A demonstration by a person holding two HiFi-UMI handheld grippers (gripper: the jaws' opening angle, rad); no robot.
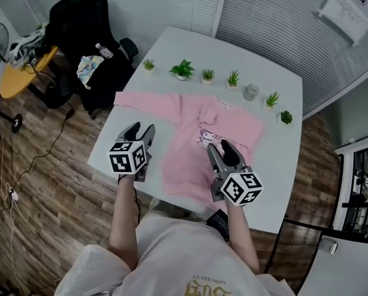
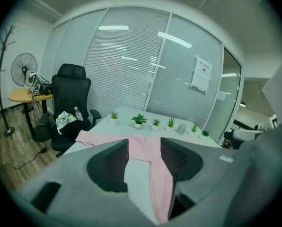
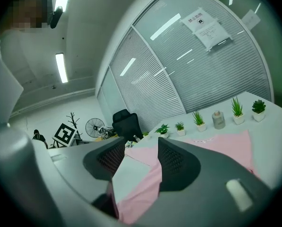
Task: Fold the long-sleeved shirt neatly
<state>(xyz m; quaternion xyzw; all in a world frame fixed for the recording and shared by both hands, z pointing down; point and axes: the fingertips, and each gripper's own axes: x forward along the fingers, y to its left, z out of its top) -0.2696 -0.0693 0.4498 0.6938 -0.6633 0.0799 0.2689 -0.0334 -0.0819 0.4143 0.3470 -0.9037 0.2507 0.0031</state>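
A pink long-sleeved shirt [image 1: 196, 142] with a cartoon print lies flat on the white table [image 1: 280, 156]. One sleeve [image 1: 141, 101] stretches out to the left. My left gripper [image 1: 141, 132] hovers over the bare table by the shirt's left hem, jaws open and empty. In the left gripper view the left gripper [image 2: 145, 148] shows the table and the shirt [image 2: 103, 137] past its jaws. Over the shirt's lower right part my right gripper [image 1: 222, 147] is also open. In the right gripper view nothing sits between the jaws of the right gripper [image 3: 142, 148]; the shirt [image 3: 226, 145] lies beyond.
Several small potted plants [image 1: 183, 69] and a grey jar [image 1: 251, 91] line the table's far edge. A black office chair [image 1: 88, 36] with a cloth and a bottle stands off the table's left corner. The front edge of the table is right by the person's body.
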